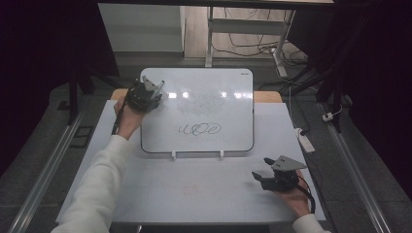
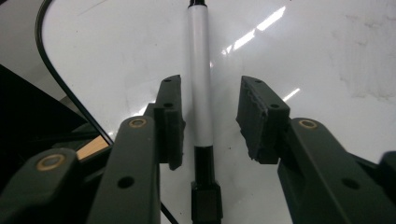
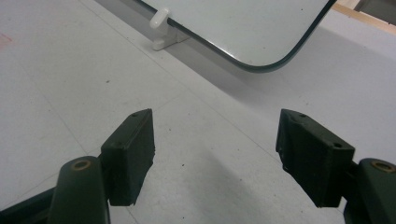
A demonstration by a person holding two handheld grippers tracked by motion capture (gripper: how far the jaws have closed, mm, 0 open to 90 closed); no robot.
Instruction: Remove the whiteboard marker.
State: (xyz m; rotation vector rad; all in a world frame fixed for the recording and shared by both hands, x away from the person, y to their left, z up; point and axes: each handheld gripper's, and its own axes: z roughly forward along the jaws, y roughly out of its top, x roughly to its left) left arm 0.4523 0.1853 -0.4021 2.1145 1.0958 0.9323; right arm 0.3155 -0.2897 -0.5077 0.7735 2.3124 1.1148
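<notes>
A whiteboard [image 1: 233,97] lies on the white mat, with a black scribble [image 1: 199,128] near its lower middle. My left gripper [image 1: 154,93] hovers over the board's top-left corner. In the left gripper view it [image 2: 211,88] is open, and a marker [image 2: 200,93] with a silvery-white barrel and black ends lies flat on the board between the jaws, closer to the left pad [image 2: 169,121]. My right gripper [image 1: 262,169] rests low over the mat at the front right. It [image 3: 215,135] is open with nothing between its pads, and the board's rounded corner [image 3: 261,63] lies just beyond.
A faint smudged patch [image 1: 206,102] sits above the scribble. Two white clips [image 1: 173,155] hold the board's near edge; one clip [image 3: 163,23] appears in the right gripper view. A white power strip [image 1: 306,141] and cables lie off the table's right side. Desk legs [image 1: 210,34] stand behind.
</notes>
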